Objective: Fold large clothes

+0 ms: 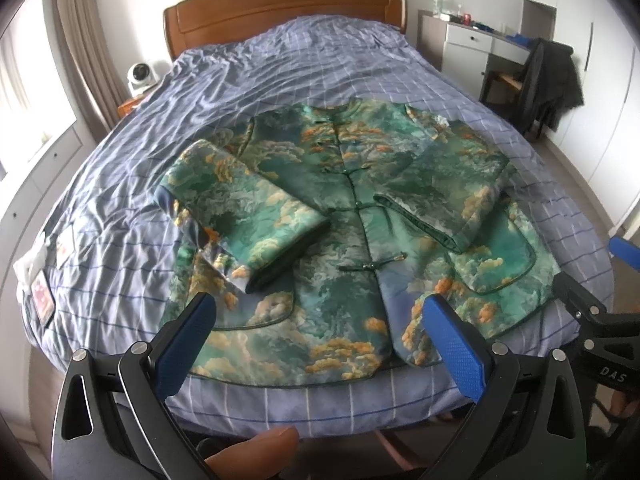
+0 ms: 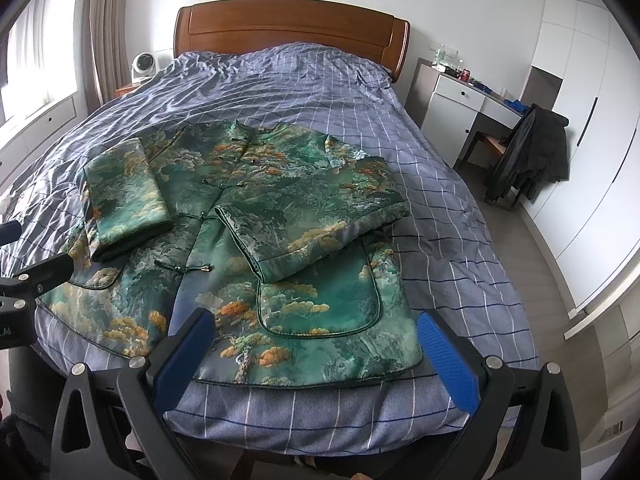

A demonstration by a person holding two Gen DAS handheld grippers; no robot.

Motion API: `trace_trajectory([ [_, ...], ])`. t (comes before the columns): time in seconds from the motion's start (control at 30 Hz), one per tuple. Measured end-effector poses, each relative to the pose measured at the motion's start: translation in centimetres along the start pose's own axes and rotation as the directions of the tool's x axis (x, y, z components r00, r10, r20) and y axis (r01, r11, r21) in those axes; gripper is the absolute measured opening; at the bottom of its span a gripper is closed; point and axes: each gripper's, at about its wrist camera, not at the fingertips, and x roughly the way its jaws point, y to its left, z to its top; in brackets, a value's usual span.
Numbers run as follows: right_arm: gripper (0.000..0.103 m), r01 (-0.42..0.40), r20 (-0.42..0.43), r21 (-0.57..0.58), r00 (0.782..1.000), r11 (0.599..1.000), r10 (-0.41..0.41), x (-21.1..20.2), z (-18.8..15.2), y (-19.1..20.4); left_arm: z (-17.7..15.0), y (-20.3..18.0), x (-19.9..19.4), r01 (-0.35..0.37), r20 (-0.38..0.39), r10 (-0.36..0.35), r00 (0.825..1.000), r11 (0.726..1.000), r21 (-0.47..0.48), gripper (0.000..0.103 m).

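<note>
Green brocade jacket [image 1: 352, 216] with orange cloud print and knot buttons, lying front-up on the checked blue bed [image 1: 120, 184], both sleeves folded across its front. Left hand-held gripper [image 1: 320, 320] and right hand-held gripper [image 2: 316, 336] open above the hem, empty.

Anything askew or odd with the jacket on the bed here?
Nothing stands out. The green jacket lies flat on the checked bedspread, buttoned, both sleeves folded in across the front; only ordinary wrinkles show in the cover.
</note>
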Motion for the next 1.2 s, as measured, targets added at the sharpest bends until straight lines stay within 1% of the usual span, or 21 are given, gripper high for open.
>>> trace_trajectory([
  [0.3, 0.103, 0.003, 0.006, 0.011, 1.0, 1.0, -0.003, -0.81, -0.15, -0.53, 0.09, -0.19, -0.36, 0.006, 0.001, -0.006, 1.0, 1.0, 0.002, 0.103],
  [1.2, 0.103, 0.007, 0.01, 0.008, 1.0, 1.0, -0.007, -0.92, -0.02, -0.6, 0.47, -0.17, -0.76, 0.003, 0.002, -0.003, 1.0, 1.0, 0.006, 0.103],
])
